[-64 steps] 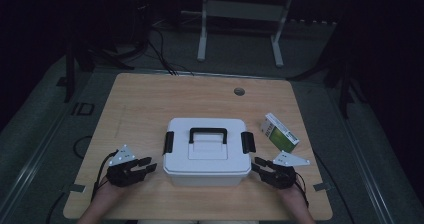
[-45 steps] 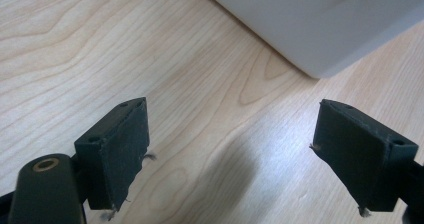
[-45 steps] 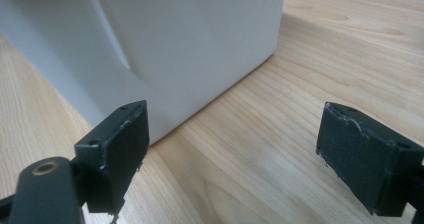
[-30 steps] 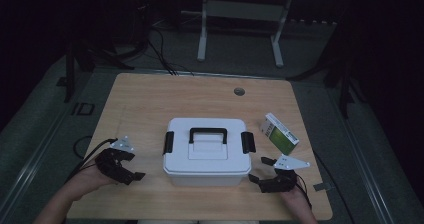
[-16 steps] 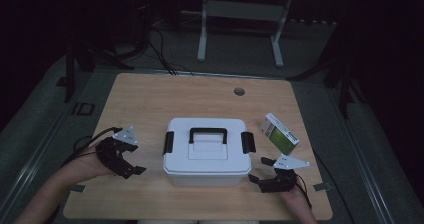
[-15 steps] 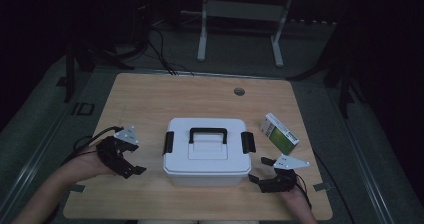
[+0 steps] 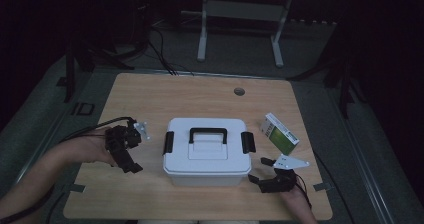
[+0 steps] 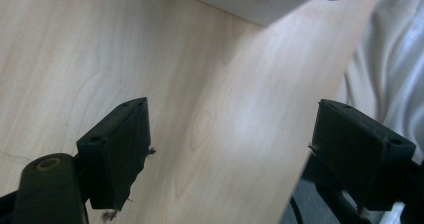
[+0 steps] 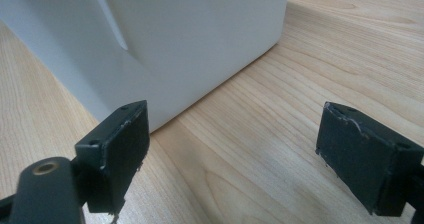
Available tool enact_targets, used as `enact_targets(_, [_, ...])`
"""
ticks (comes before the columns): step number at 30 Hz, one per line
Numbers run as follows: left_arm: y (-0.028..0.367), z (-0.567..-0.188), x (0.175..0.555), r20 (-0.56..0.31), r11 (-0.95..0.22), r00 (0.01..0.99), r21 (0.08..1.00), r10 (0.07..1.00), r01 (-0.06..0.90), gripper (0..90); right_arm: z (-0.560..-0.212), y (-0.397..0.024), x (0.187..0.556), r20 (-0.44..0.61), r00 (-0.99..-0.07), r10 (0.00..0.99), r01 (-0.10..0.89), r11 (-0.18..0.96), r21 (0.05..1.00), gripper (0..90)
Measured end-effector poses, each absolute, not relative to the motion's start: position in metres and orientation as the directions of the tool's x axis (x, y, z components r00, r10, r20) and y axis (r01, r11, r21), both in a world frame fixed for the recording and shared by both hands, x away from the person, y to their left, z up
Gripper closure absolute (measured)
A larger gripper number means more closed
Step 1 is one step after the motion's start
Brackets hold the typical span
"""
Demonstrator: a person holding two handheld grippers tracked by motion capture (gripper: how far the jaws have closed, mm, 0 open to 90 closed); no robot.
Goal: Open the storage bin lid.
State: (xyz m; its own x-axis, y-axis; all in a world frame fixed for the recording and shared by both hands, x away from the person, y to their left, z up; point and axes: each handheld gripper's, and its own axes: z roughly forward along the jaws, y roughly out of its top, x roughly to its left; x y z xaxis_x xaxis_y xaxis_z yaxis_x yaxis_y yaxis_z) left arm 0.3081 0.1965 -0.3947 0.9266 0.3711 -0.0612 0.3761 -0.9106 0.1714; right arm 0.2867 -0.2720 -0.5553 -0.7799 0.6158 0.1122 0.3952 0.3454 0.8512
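A white lidded box [image 7: 207, 154] with a black handle [image 7: 207, 133] and two black side latches stands in the middle of the wooden table [image 7: 200, 96]. Left of it a hand holds my left gripper [image 7: 128, 162] above the table, jaws open and empty, tips angled toward the near edge. In the left gripper view that gripper [image 8: 232, 149] looks down on bare wood, with a corner of the box [image 8: 260, 4] at the top. My right gripper [image 7: 257, 171] rests by the box's near right corner, open and empty. The right gripper view has my right gripper [image 9: 232, 154] facing the box wall [image 9: 175, 39].
A green and white carton [image 7: 279, 133] lies on the table to the right of the box. A round cable hole [image 7: 239, 91] sits near the far edge. Pale cloth [image 8: 395, 64] hangs past the table's near edge. Black cables trail off the left side.
My left gripper has lifted off the table and swung left, away from the box, with its tips turning toward the near edge. The right gripper has stayed put over the last second.
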Motion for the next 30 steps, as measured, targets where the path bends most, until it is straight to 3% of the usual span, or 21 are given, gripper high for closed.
enact_targets(9, [0.173, -0.372, 0.313, -0.086, -0.947, 0.948, 0.075, 0.306, 0.312, 15.9, -0.555, -0.273, 0.287, 0.115, -0.782, 0.613, 0.396, 0.346, 0.850, 13.5])
enact_targets(30, [0.119, -0.340, 0.335, -0.070, -0.975, 0.977, 0.084, 0.202, 0.208, 15.8, -0.555, -0.272, 0.286, 0.118, -0.788, 0.604, 0.395, 0.350, 0.849, 13.5])
